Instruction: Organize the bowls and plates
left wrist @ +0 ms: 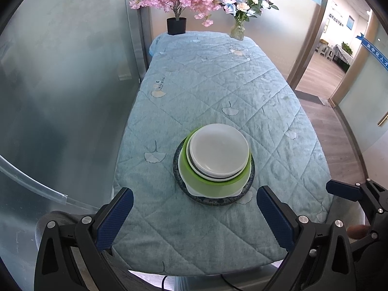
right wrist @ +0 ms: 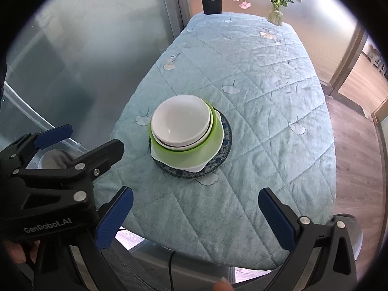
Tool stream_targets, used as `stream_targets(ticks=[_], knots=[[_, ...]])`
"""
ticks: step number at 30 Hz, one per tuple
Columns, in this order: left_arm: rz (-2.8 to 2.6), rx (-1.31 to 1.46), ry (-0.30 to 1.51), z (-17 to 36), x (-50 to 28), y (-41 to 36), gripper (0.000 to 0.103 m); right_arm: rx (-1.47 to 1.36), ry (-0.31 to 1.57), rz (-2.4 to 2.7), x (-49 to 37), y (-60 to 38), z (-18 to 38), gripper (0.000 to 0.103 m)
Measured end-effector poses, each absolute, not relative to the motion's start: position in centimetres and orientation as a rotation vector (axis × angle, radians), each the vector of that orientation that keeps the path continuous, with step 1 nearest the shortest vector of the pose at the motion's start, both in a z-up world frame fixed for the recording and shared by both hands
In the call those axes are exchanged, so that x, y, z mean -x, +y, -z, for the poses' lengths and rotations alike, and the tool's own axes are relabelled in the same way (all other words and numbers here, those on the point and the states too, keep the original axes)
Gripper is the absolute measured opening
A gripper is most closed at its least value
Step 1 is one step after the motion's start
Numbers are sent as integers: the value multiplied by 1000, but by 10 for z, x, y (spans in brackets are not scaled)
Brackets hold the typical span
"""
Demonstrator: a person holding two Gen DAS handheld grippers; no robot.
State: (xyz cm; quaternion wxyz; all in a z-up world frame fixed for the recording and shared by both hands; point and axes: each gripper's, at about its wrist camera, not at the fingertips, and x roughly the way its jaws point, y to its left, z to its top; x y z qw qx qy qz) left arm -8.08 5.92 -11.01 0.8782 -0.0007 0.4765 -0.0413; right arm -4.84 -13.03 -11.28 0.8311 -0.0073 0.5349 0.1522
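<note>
A stack of dishes stands on the table: white bowls (left wrist: 219,149) nested on top, a green bowl (left wrist: 211,184) under them, a white square dish beneath, and a blue patterned plate (left wrist: 178,169) at the bottom. The right wrist view shows the same stack: white bowls (right wrist: 180,120), green bowl (right wrist: 191,154), blue plate (right wrist: 224,143). My left gripper (left wrist: 194,208) is open and empty, held back from the stack near the table's front edge. My right gripper (right wrist: 195,215) is open and empty, also back from the stack. The left gripper also shows in the right wrist view (right wrist: 92,135).
The table wears a light blue quilted cloth (left wrist: 218,84). A black pot of pink blossoms (left wrist: 176,25) and a glass vase of flowers (left wrist: 237,30) stand at the far end. Frosted glass wall on the left; a doorway (left wrist: 322,68) opens at the right.
</note>
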Motion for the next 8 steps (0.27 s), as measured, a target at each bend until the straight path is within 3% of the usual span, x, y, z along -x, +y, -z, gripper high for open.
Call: stream_targets(ticks=[8], knots=[[110,-10,971,121,75,57,102,10,1124,-272,41,-133,127,102]])
